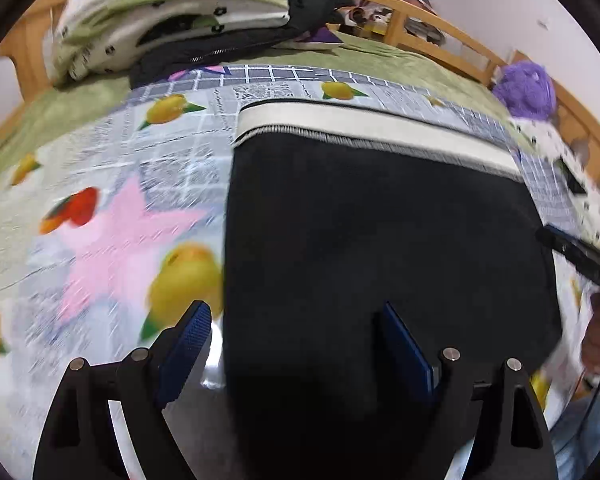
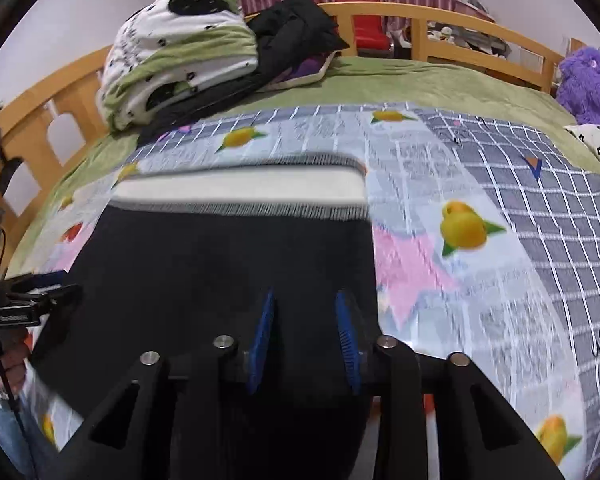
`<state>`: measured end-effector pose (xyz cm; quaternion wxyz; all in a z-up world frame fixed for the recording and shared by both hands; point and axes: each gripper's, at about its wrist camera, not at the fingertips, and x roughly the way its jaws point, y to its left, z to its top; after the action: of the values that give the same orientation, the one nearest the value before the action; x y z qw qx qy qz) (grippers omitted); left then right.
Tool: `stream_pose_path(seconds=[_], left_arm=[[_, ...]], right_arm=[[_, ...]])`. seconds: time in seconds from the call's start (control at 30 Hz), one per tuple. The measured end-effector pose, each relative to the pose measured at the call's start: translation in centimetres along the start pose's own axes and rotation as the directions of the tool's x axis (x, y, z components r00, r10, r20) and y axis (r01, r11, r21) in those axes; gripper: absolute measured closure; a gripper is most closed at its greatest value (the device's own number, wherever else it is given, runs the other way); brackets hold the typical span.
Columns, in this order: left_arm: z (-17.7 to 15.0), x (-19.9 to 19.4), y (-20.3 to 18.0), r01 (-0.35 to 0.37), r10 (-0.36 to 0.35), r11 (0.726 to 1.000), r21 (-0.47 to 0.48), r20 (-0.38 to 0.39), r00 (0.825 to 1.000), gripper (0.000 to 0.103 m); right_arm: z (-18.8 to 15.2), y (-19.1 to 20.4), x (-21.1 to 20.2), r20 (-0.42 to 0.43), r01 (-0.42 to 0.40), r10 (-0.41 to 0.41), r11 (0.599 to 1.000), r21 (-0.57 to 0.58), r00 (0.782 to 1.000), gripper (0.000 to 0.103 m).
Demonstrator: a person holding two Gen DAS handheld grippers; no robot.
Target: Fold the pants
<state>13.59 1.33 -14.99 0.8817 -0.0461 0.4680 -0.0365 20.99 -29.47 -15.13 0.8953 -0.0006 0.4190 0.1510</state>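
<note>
On the bed, the black pants (image 1: 380,240) lie flat across the fruit-print sheet (image 1: 120,200). Left claw (image 1: 296,344) gapes wide over their left edge; right claw (image 2: 306,336) stands part-open and empty above their right edge. One claw missing its edge could skew the fold.

The near end of the black fabric pants with a white ribbed waistband (image 1: 380,240) runs under the black two-finger left gripper (image 1: 296,344) and off the bottom edge, so how far they reach cannot be told. Left of the pants, the fruit-and-star printed sheet (image 1: 112,208) is smeared by motion blur. In the right wrist view the waistband is blurred too, and whether the blue pads (image 2: 346,332) of the right gripper (image 2: 306,336) touch the pants is unclear.
</note>
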Motion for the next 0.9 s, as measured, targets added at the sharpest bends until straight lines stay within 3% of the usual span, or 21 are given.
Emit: stream_pose_path(seconds=[0.13,0.23,0.33,0.7,0.73,0.77,0.8,0.9], left_arm=[[-4.5,-3.6,-0.2,-0.025,0.021,0.995,0.097,0.044,0.999,0.018],[-7.6,-4.9,-0.2,-0.007,0.003,0.989,0.146,0.028,1.000,0.018],[-9.7,-4.5,-0.9,-0.061,0.062,0.978,0.200,0.002,0.998,0.032],[-9.5,-3.5,-1.5,-0.196,0.184,0.952,0.236,0.070,0.980,0.035],[-9.2,-3.4,-1.6,-0.195,0.179,0.954,0.228,0.089,0.980,0.041],[-8.8,-3.4,-1.6,-0.184,0.165,0.958,0.219,0.104,0.981,0.064],[-8.6,-3.4,-1.5,-0.144,0.126,0.967,0.208,0.097,0.987,0.075],[-8.0,-3.2,-0.3,-0.088,0.077,0.990,0.112,0.099,0.992,0.081]], right_arm=[[-2.8,0.5,-1.4,-0.019,0.027,-0.027,0.999,-0.025,0.999,0.067],[-4.3,0.4,-2.2,-0.043,0.029,-0.030,0.999,-0.017,0.999,0.067],[-5.5,0.4,-2.5,-0.064,0.050,-0.051,0.999,-0.010,0.997,0.067],[-8.8,-0.3,-4.7,-0.070,0.019,-0.010,0.990,0.142,0.998,0.067],[-9.0,-0.2,-4.7,-0.068,0.020,-0.010,0.990,0.142,0.998,0.067],[-9.0,0.0,-4.7,-0.067,0.022,-0.013,0.990,0.137,0.998,0.067],[-8.9,0.1,-4.7,-0.066,0.024,-0.016,0.991,0.132,0.998,0.067],[-8.7,0.1,-4.6,-0.067,0.027,-0.018,0.991,0.129,0.998,0.067]])
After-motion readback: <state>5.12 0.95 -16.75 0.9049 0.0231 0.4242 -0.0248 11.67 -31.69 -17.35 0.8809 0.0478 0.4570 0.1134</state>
